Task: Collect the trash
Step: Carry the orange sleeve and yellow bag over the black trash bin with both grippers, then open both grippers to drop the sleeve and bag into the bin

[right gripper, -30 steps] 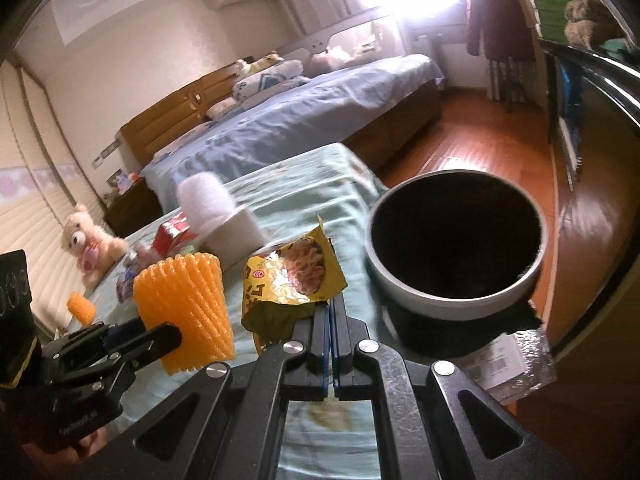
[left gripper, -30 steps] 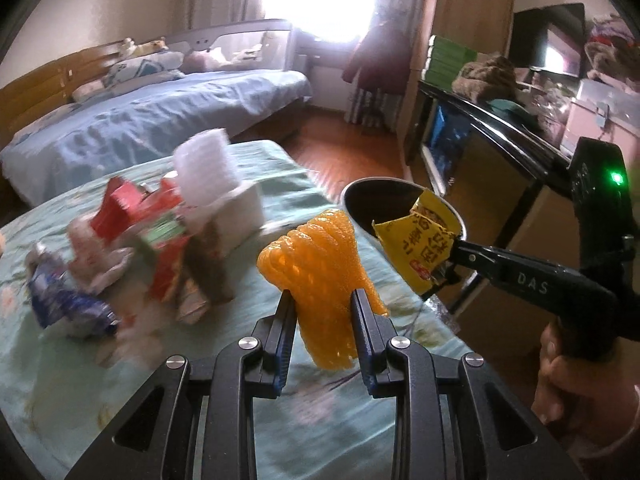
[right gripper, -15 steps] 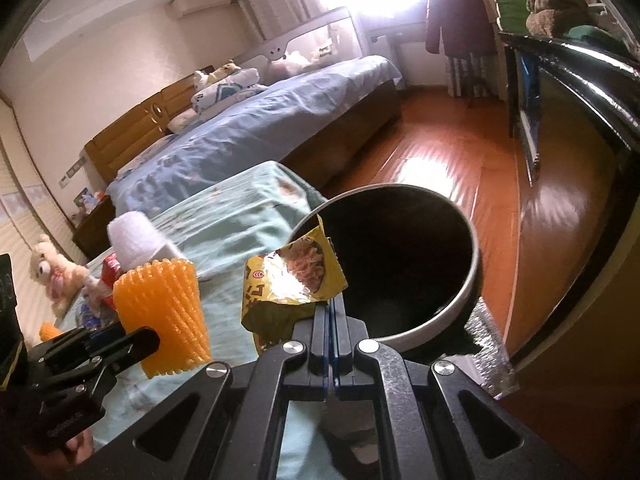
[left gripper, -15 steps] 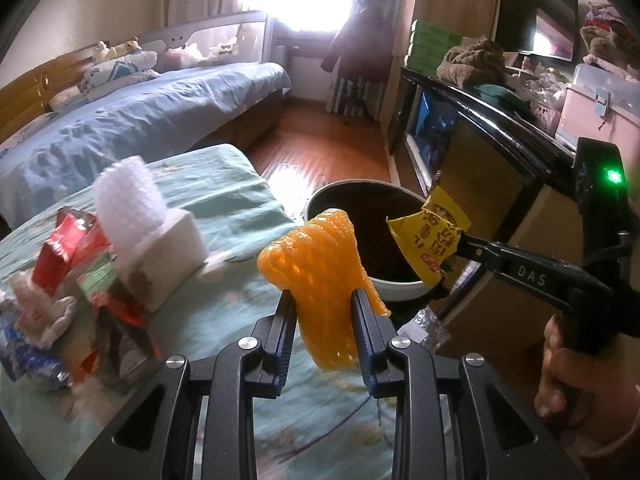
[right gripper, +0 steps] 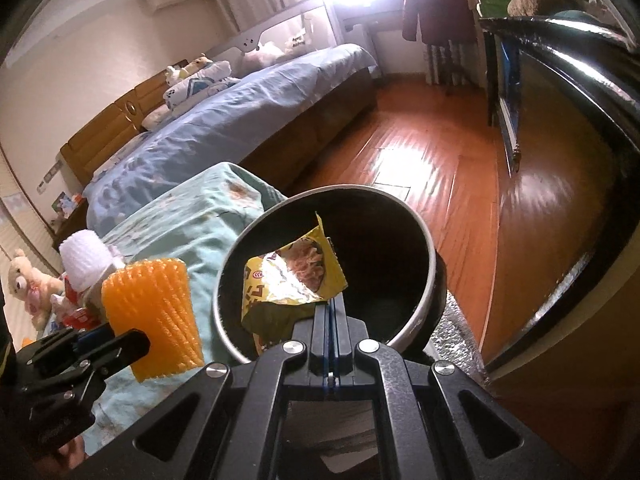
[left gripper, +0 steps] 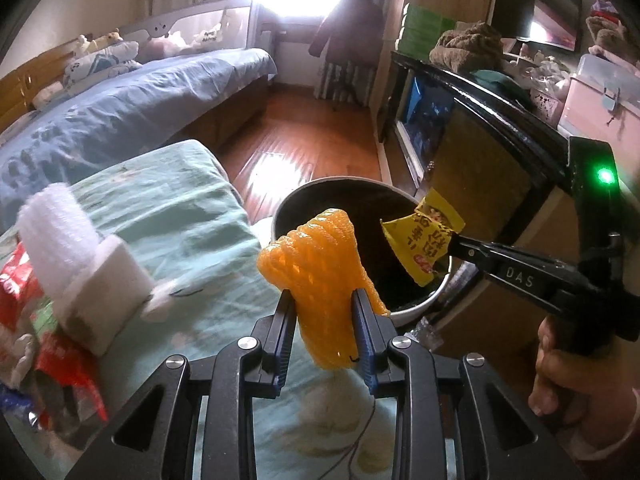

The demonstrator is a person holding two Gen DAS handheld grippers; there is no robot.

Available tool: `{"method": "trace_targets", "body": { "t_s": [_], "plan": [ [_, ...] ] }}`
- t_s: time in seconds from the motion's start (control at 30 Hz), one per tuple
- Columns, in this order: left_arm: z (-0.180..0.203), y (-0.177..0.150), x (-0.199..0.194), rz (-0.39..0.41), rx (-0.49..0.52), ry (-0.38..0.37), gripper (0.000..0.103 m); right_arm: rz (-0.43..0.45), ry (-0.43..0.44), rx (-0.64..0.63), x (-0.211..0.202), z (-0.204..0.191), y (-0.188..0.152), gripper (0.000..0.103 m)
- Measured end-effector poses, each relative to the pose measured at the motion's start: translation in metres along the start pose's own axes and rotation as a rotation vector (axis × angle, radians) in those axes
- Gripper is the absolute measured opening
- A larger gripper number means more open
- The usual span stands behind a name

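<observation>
Left wrist view, left gripper: its two blue-padded fingers clamp an orange foam fruit net, which stands up between them and droops below their tips.
Left wrist view, bin: a round dark trash bin sits just beyond the fingertips, at the edge of a bed covered in a pale green sheet.
Left wrist view, right gripper: it reaches in from the right, held by a person's hand, pinching a yellow snack wrapper over the bin's mouth.
Left wrist view, remaining trash: left of the fingers, a white foam roll, a white foam block and red wrappers lie on the sheet.
Right wrist view, right gripper: fingers pressed fully together, nipping the yellow snack wrapper by its lower edge.
Right wrist view, wrapper: torn open, it hangs ahead of the fingertips, above the opening of the trash bin.
Right wrist view, left gripper: left of the fingers, it holds the orange foam fruit net upright over the green sheet, just beside the bin's rim.
</observation>
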State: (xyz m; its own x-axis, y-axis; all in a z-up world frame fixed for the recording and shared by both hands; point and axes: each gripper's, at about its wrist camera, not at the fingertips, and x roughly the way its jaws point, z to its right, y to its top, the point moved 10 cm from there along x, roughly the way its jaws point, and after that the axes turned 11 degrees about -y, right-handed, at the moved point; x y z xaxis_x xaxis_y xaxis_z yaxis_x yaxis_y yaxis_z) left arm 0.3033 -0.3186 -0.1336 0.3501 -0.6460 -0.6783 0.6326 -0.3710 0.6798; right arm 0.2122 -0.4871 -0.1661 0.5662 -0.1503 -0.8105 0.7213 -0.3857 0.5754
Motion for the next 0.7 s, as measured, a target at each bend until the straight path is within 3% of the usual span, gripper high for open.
{"method": "trace_targets", "body": {
  "t_s": [0.4,0.5,0.57,0.63,0.7],
  "plan": [
    [-0.001,0.021,0.046,-0.060,0.009,-0.024,0.029,-0.038,-0.049,-0.019,0.026,0.015,0.015,0.006],
    [-0.004,0.027,0.056,-0.071,0.008,-0.023,0.038,-0.056,-0.067,-0.027,0.032,0.018,0.018,0.009],
    [-0.006,0.029,0.060,-0.076,0.005,-0.019,0.052,-0.066,-0.071,-0.024,0.034,0.020,0.019,0.019],
    [-0.008,0.029,0.059,-0.067,-0.001,-0.011,0.055,-0.060,-0.069,-0.018,0.032,0.021,0.021,0.046],
    [-0.007,0.026,0.057,-0.063,-0.004,-0.015,0.056,-0.040,-0.073,-0.018,0.029,0.021,0.022,0.050]
  ]
}}
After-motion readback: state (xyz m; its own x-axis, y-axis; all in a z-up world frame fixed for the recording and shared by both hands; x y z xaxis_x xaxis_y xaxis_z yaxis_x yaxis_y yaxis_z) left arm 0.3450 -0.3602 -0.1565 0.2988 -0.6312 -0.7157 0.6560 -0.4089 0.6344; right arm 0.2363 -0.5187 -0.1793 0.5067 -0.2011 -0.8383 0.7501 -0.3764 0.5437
